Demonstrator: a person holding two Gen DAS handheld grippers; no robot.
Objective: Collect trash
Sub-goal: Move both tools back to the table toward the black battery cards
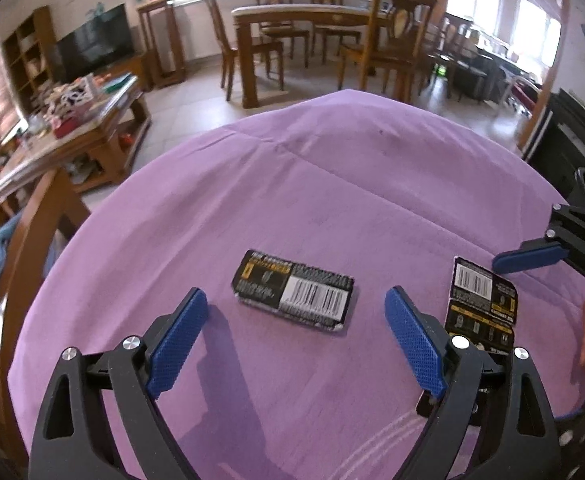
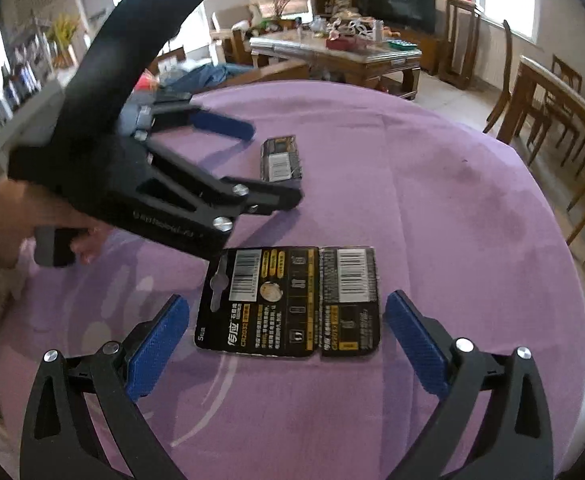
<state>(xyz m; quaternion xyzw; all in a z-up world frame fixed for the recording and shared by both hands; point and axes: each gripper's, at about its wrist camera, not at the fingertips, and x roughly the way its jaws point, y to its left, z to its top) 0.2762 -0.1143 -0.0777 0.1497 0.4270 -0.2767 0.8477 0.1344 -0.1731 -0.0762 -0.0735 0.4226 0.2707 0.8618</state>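
A small black battery package with a barcode lies flat on the purple cloth. My left gripper hovers over it, open, one finger on each side and neither touching. A larger black battery card lies nearer me, with a smaller barcode piece against its right edge. My right gripper is open wide astride this pair, its pads off them. In the right wrist view the left gripper frames the small package. In the left wrist view the card and one of the right gripper's fingers show at right.
The purple cloth covers a round-looking table. A hand holds the left gripper's handle. Beyond stand a cluttered coffee table, a wooden dining table with chairs, and a wooden chair frame at the cloth's left edge.
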